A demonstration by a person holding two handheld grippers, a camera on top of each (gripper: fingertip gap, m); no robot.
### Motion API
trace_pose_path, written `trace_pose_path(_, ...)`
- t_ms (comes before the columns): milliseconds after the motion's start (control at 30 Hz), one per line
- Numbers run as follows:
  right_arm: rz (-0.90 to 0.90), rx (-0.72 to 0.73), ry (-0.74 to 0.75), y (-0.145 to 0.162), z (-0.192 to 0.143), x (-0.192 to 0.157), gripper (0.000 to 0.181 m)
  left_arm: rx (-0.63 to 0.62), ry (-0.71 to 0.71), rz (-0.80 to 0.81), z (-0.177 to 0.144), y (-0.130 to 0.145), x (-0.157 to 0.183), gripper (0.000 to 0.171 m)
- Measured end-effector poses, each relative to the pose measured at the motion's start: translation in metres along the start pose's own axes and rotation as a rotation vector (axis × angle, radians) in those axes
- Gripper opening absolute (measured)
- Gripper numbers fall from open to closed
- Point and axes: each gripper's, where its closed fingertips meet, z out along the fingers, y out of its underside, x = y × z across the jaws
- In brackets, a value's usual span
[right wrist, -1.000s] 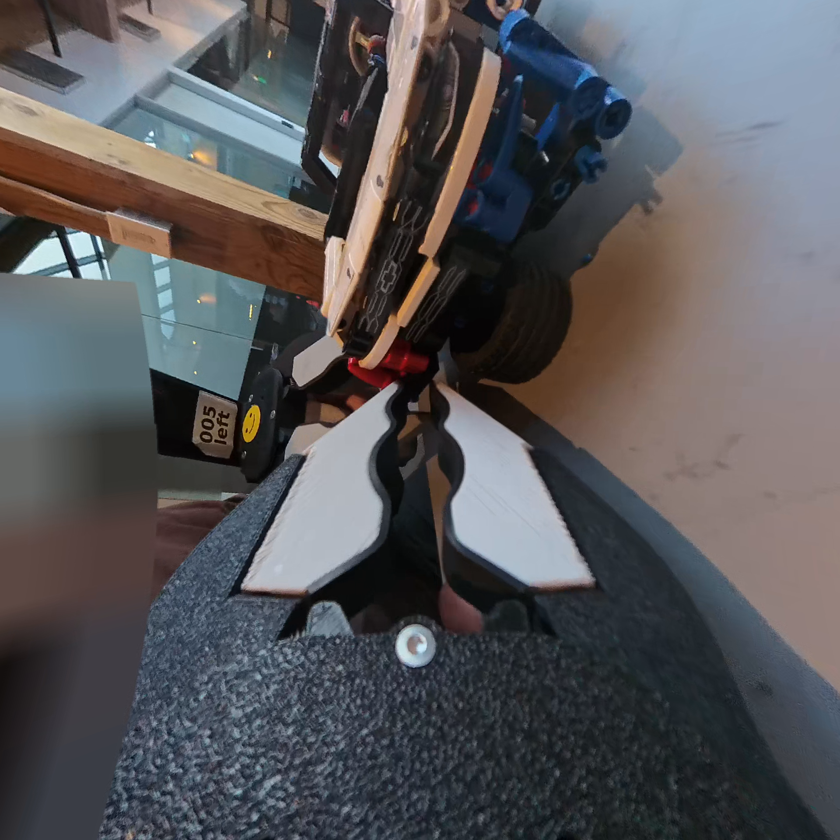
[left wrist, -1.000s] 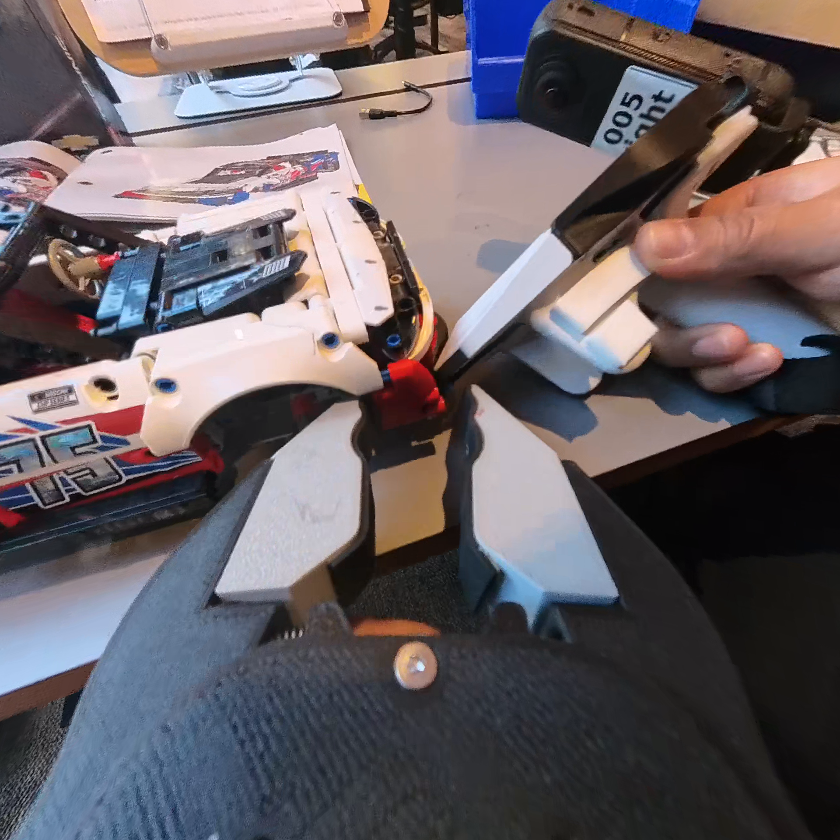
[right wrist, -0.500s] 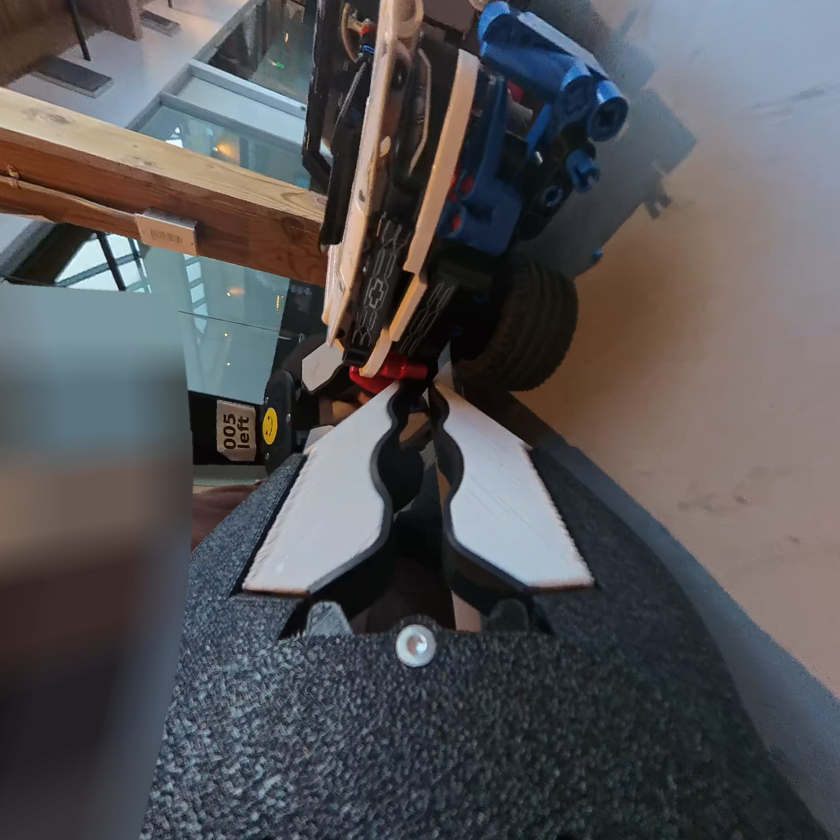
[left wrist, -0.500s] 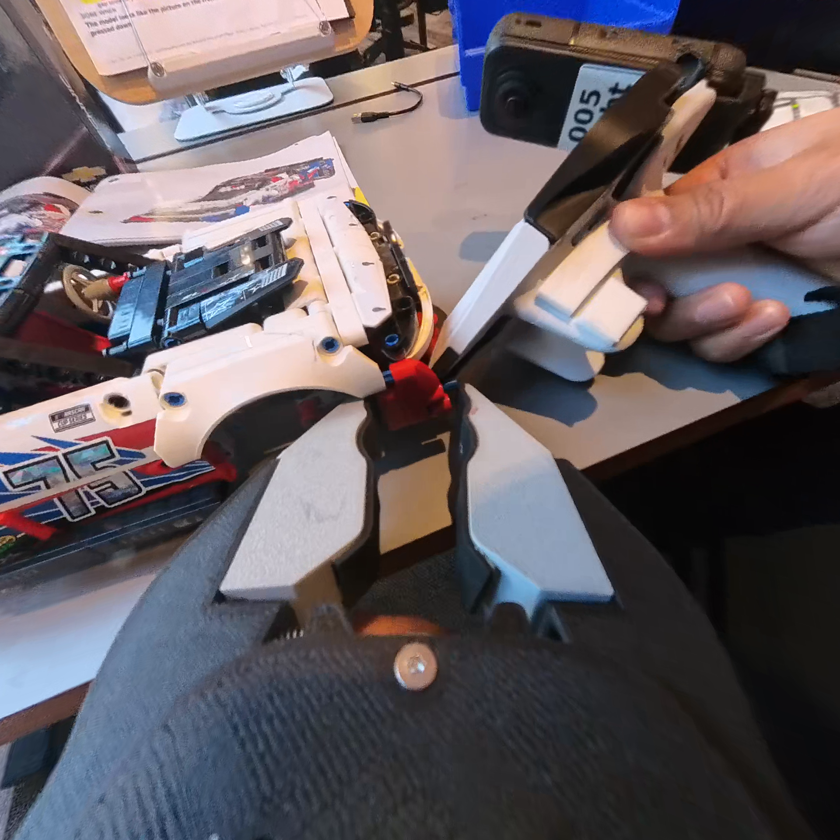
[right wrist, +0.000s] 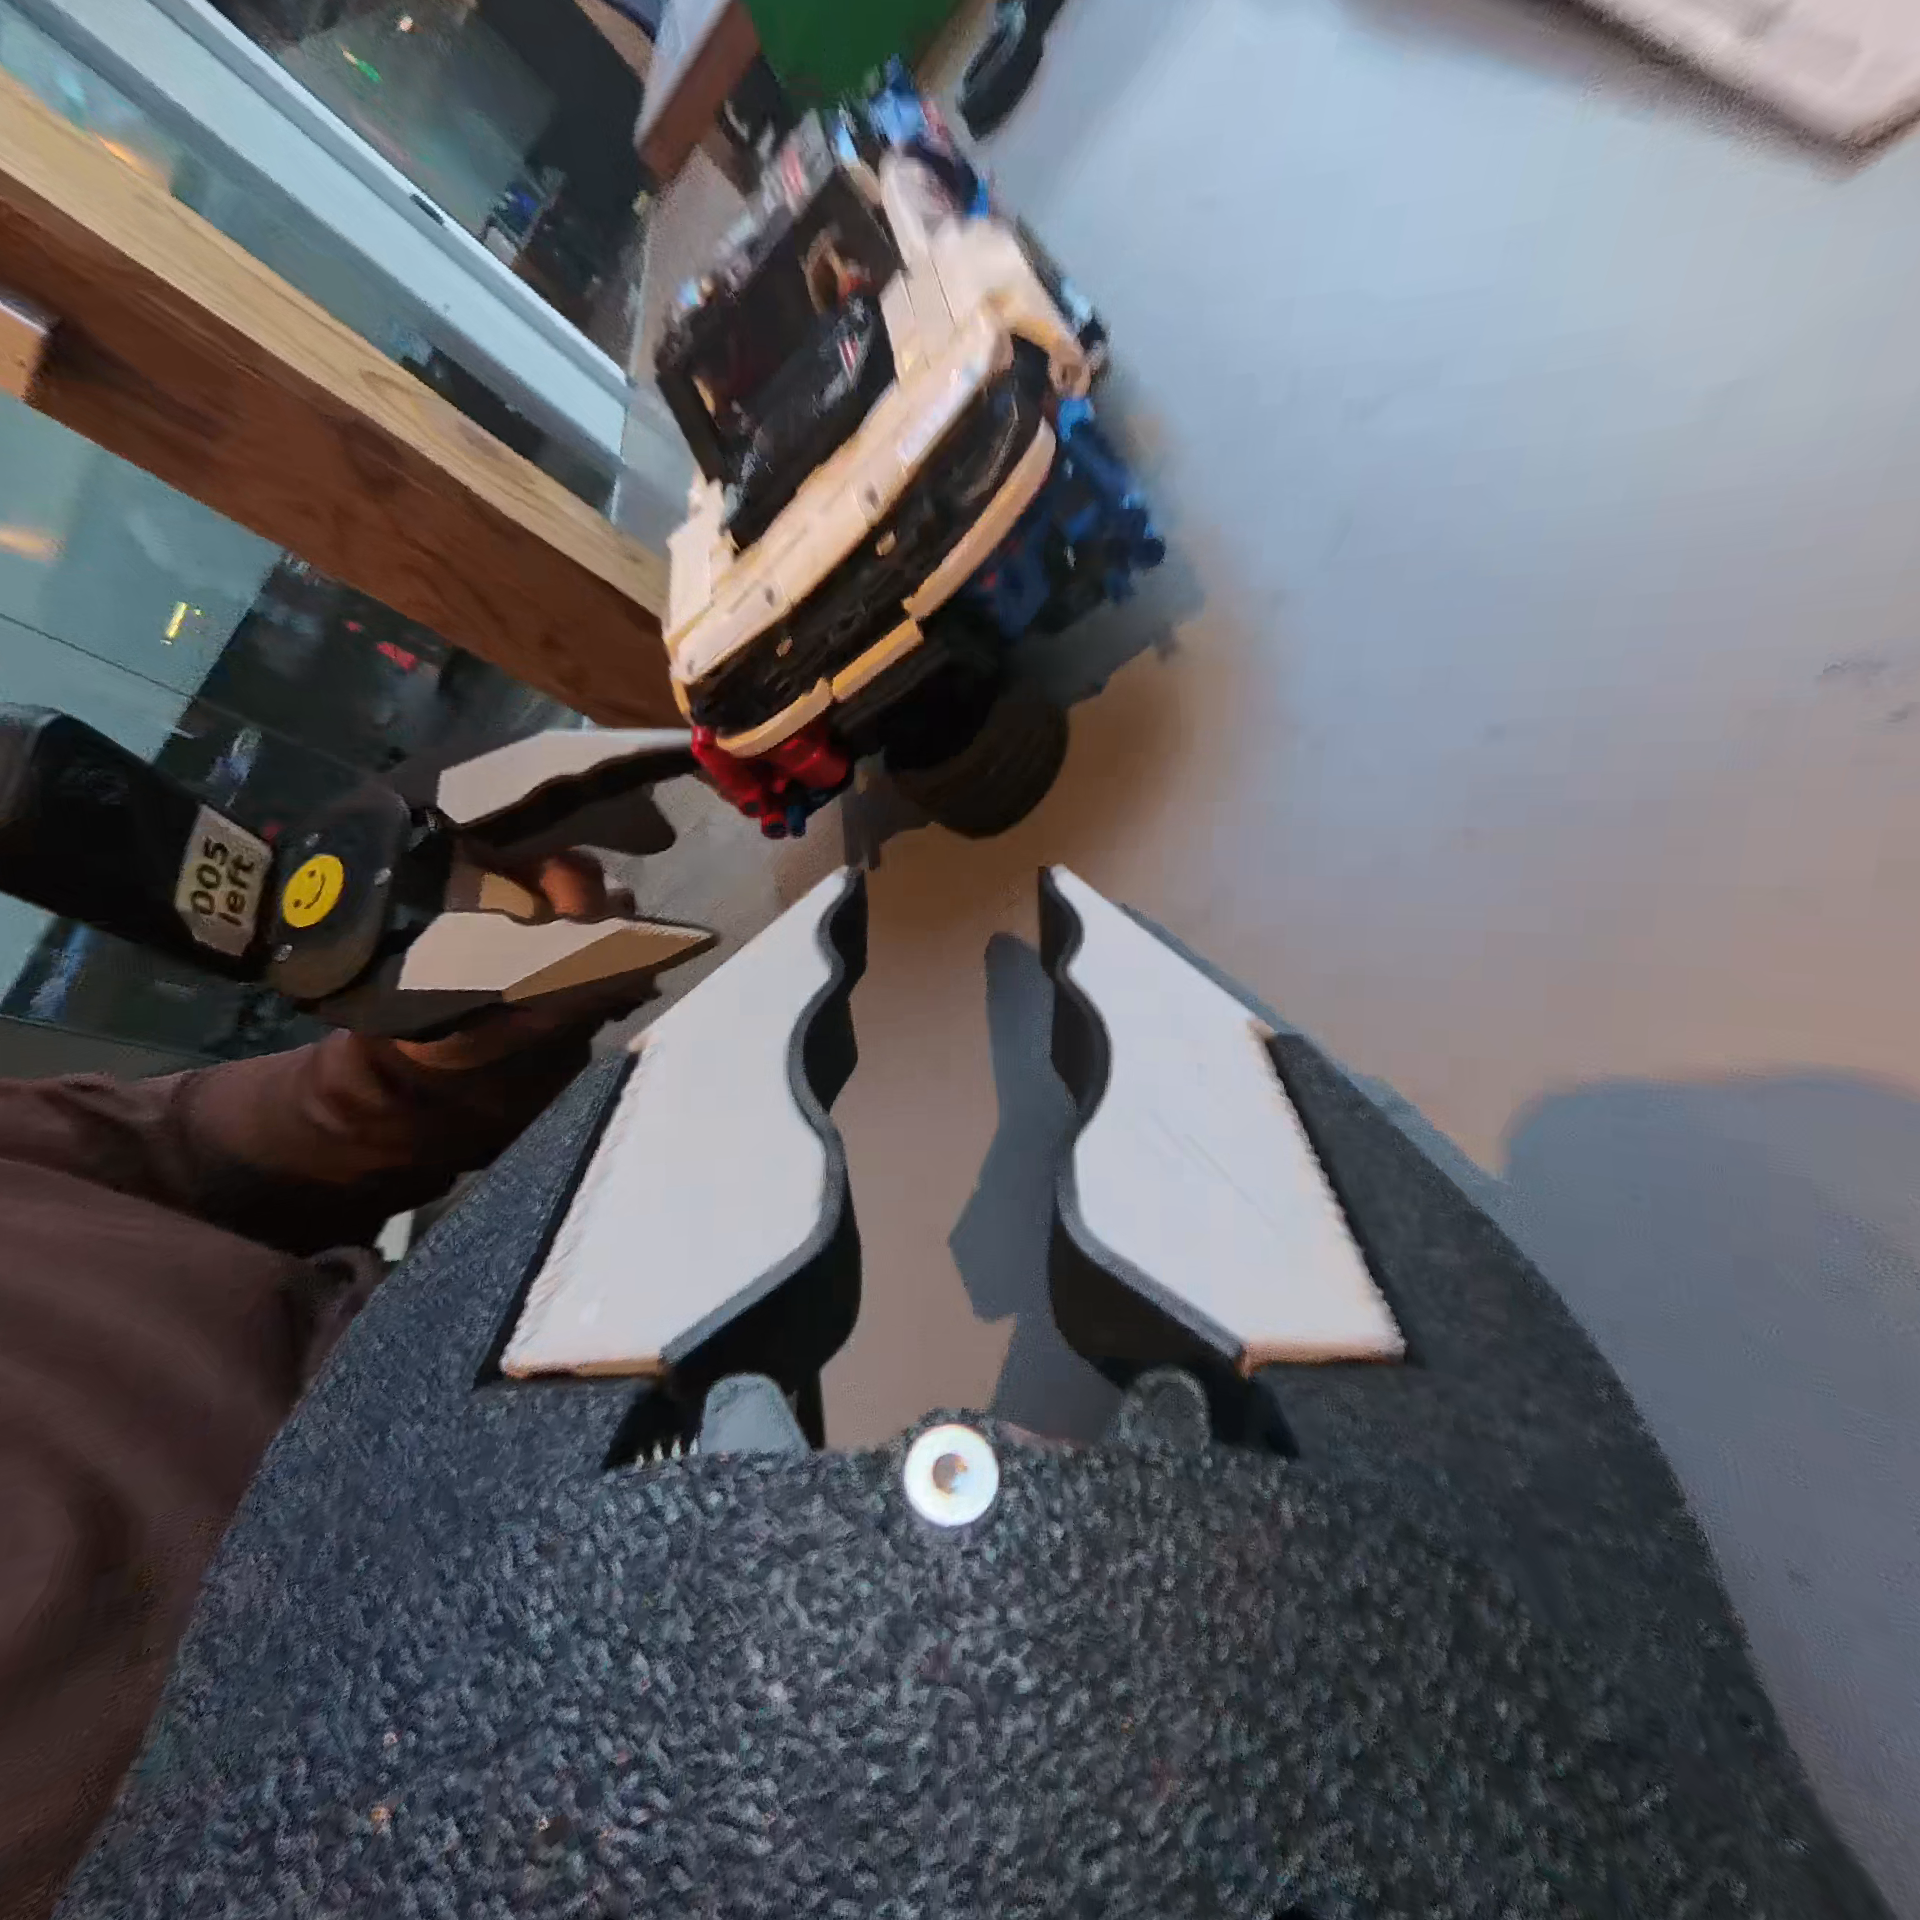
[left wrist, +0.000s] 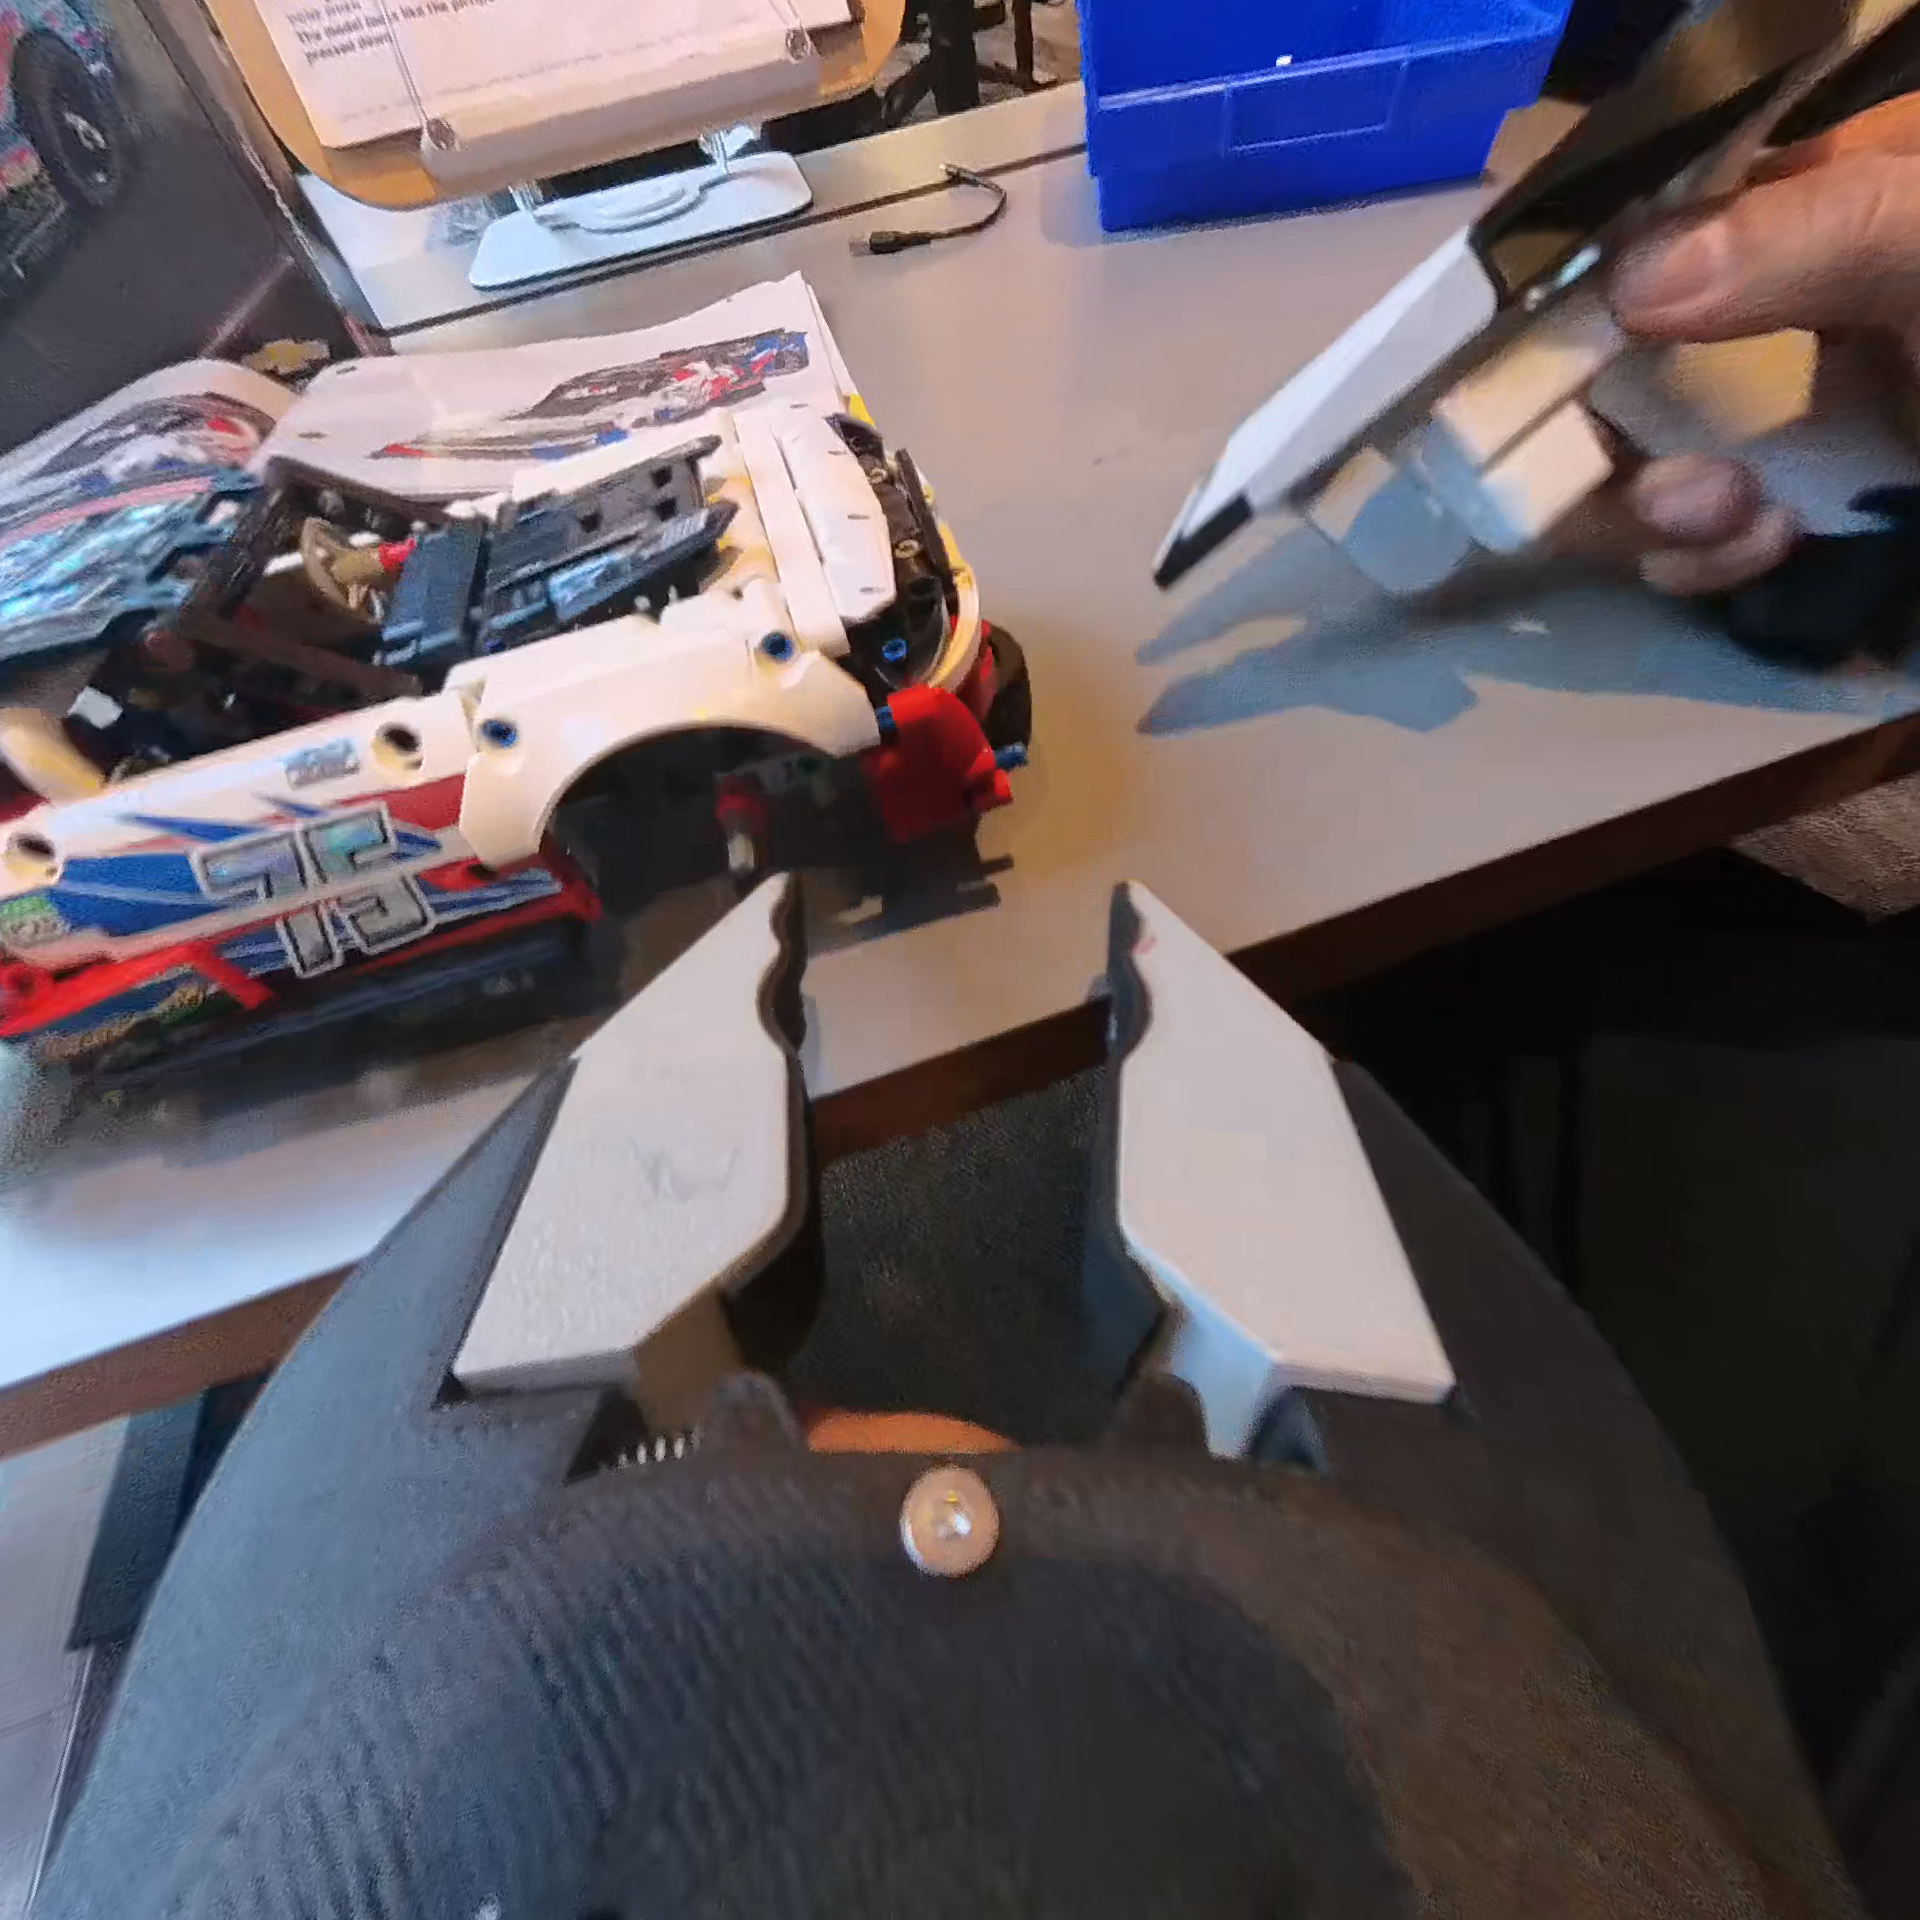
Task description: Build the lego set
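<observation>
Two grippers stand parted and empty: only the left wrist view shows the booklet [left wrist: 582, 405] and blue bin [left wrist: 1309, 114] behind the car [left wrist: 623, 665], which rests on the table [left wrist: 1143, 416] at eleven o'clock of the left gripper [left wrist: 951, 904] and twelve o'clock of the right gripper [right wrist: 951, 883].

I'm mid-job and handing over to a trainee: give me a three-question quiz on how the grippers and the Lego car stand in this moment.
1. True or false: the left gripper is clamped on the red part at the front of the Lego car.
2. What supports the car? A) the right gripper B) the grey table C) a hand
3. Fill in: behind the car, at the table's far edge, stands a ____ bin.

Key
1. False: its jaws are open and short of the red part.
2. B: both grippers are open and clear of it.
3. Blue.
</observation>
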Motion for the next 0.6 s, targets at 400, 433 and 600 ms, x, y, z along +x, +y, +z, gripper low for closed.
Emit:
trace_pose_path(400, -0.529, 0.106, 0.130, -0.018, -0.034, -0.005, 0.068, -0.135, 0.015, -0.027, -0.090, 0.081, -0.054, 0.068)
trace_pose_path(433, -0.560, 0.095, 0.129, -0.016, -0.032, -0.007, 0.069, -0.149, 0.015, -0.010, -0.096, 0.087, -0.067, 0.069)
trace_pose_path(600, -0.605, 0.004, 0.181, -0.008, -0.012, -0.003, 0.069, -0.136, -0.067, -0.057, -0.114, 0.098, -0.139, 0.077)
